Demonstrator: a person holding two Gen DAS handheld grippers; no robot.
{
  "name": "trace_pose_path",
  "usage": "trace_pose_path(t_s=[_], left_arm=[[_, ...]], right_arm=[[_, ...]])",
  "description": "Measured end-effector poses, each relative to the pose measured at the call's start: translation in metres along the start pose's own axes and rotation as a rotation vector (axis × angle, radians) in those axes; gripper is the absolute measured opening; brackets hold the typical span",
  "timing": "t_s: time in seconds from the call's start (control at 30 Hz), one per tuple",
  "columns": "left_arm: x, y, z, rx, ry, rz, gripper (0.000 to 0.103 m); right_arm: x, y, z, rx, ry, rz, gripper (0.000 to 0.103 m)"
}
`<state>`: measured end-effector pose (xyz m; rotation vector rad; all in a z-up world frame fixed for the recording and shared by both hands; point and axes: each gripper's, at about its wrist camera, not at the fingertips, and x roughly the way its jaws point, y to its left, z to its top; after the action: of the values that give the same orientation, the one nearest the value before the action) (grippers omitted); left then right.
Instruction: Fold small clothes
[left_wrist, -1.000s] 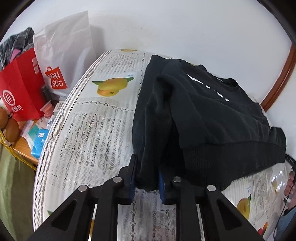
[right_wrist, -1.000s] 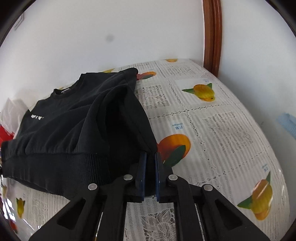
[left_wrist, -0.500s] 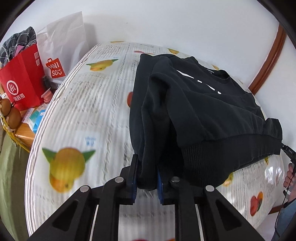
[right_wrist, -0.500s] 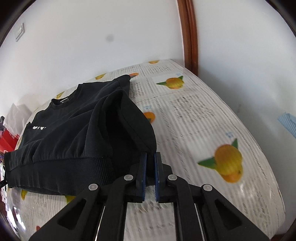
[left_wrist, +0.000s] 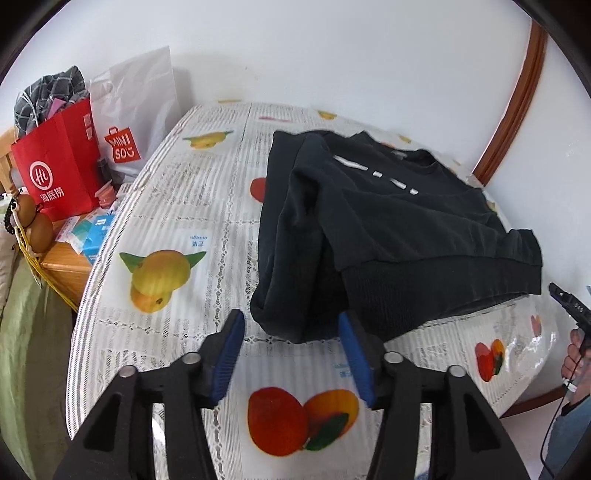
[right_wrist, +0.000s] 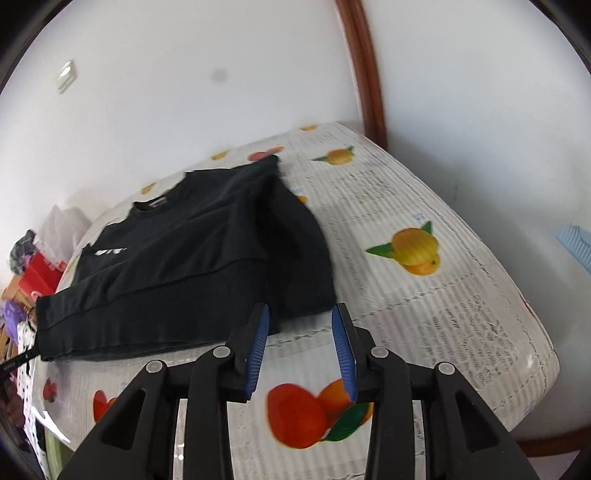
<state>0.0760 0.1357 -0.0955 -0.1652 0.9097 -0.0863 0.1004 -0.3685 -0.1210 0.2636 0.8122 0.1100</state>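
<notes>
The left gripper (left_wrist: 291, 325) is spread wide with nothing held; the near left cuff of the black sweatshirt (left_wrist: 388, 229) is seen just beyond its blue pads. The right gripper (right_wrist: 300, 319) is likewise released at the near right edge. The sweatshirt is laid flat on the fruit-print tablecloth (left_wrist: 177, 229), sleeves folded inward.

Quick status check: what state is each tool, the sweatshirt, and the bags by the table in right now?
Left tool: open, holding nothing, just short of the cuff.
Right tool: open, empty.
Black sweatshirt: flat on the table, front up, both sleeves folded in.
Red bag: upright, stuffed with clothes.
White bag: upright behind the red one.
</notes>
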Motion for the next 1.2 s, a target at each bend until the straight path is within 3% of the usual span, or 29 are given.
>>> trace_pose_path(t_s=[0.17,0.33,0.53,0.67,0.77,0.8,0.97,1.2], left_arm=[[-0.004,-0.009,-0.001,0.016,-0.005,-0.056,0.054],[0.008,-0.019,0.002,0.007,0.015,-0.11,0.054],[0.039,-0.031,0.007,0.0,0.088,-0.204,0.052],[0.056,-0.037,0.01,-0.015,0.12,-0.193,0.043],[0.049,-0.037,0.015,0.002,0.073,-0.159,0.015],[0.048,-0.036,0.017,-0.002,0.074,-0.178,0.013],[0.028,-0.034,0.034,-0.01,0.015,-0.224,0.012],[0.013,-0.03,0.068,-0.023,-0.084,-0.264,0.012]], right_arm=[[0.01,0.025,0.0,-0.046,-0.005,0.042,0.036],[0.032,0.025,0.001,0.007,0.025,0.041,0.036],[0.041,0.028,0.001,0.008,0.021,0.037,0.036],[0.045,0.03,-0.001,-0.002,0.018,0.03,0.028],[0.039,0.033,-0.002,-0.034,0.001,0.019,0.017],[0.036,0.033,-0.002,-0.04,-0.002,0.024,0.012],[0.011,0.039,0.006,-0.041,-0.061,0.062,0.01],[0.0,0.055,0.046,-0.028,-0.156,0.11,0.006]])
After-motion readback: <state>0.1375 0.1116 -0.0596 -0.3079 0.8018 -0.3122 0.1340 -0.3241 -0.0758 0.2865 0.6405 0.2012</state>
